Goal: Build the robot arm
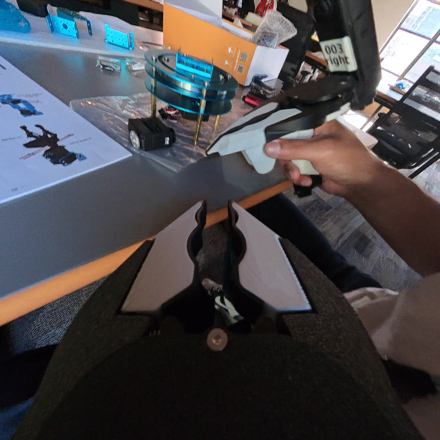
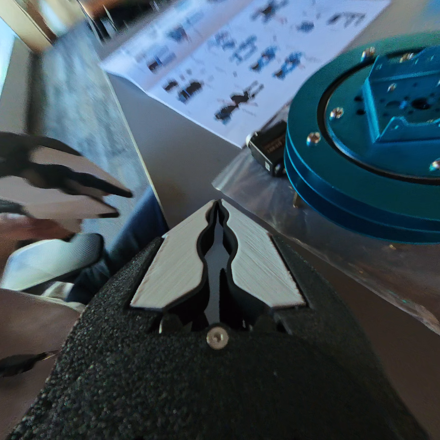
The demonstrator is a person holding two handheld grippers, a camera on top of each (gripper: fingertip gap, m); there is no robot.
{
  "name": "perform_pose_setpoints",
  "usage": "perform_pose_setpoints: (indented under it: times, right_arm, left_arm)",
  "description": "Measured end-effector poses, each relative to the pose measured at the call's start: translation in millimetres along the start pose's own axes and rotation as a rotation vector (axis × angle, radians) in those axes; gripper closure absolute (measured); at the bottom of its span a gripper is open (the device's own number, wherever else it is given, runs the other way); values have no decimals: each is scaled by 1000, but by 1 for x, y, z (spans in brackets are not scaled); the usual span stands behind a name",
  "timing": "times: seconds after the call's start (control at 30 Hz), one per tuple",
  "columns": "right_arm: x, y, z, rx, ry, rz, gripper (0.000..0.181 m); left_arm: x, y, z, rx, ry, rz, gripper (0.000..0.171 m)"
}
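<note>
My left gripper (image 1: 216,204) is open with nothing between its pads. It hovers over the front edge of the grey table (image 1: 95,214) and also shows in the right wrist view (image 2: 124,204). My right gripper (image 2: 217,202) is shut, its tips meeting at the near edge of a clear plastic bag (image 2: 273,202). A hand holds it in the left wrist view (image 1: 207,152), tips down by the bag (image 1: 119,112). On the bag stands a blue stacked-disc assembly (image 1: 190,83) on brass posts, seen close in the right wrist view (image 2: 357,166). A black servo (image 1: 150,135) lies beside it (image 2: 266,145).
A white printed sheet (image 1: 47,133) lies at the left of the table. Blue metal brackets (image 1: 69,23) and an orange and white box (image 1: 209,40) stand at the back. A small red part (image 1: 251,100) lies behind the discs. A black chair (image 1: 409,133) stands right of the table. Tip to tip, the grippers are about 9 centimetres apart.
</note>
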State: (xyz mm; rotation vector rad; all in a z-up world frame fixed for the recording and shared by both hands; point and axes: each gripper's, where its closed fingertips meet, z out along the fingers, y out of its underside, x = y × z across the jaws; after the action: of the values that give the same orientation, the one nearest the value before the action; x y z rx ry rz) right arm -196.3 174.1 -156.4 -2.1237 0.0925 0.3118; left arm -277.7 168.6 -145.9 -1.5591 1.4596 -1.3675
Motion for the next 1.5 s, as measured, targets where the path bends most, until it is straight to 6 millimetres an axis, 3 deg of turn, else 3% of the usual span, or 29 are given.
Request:
perform_pose_setpoints:
  times: [0.07, 0.17, 0.27, 0.33, 0.53, 0.73, 1.03, 1.23, 1.5]
  right_arm:
    - [-6, -9, -6, 58, -60, 21, 181]
    - [13, -2, -10, -9, 30, -38, 181]
    - [27, 29, -15, -249, 60, -169, 181]
    - [30, 37, -22, -280, 28, -247, 181]
    - [47, 41, -47, -347, 9, -338, 173]
    - [30, 48, -44, -367, -12, -387, 170]
    - [34, 48, -43, -364, 22, -268, 169]
    - [20, 50, -45, -323, 39, -208, 169]
    - [27, 49, -41, -303, 71, -154, 169]
  left_arm:
    - [-8, -11, 11, 26, 2, -34, 159]
    - [-26, -19, 28, 13, -24, -80, 170]
    - [-31, -17, 40, -17, -50, -25, 171]
    - [-25, -18, 41, 22, -41, -14, 170]
    - [9, -14, 25, 227, 56, 36, 170]
    - [-4, 8, 15, 148, -41, 25, 169]
    - [7, 2, -5, 177, -14, 54, 169]
    - [6, 12, -9, 173, -12, 23, 169]
    - [4, 9, -10, 183, 22, -15, 169]
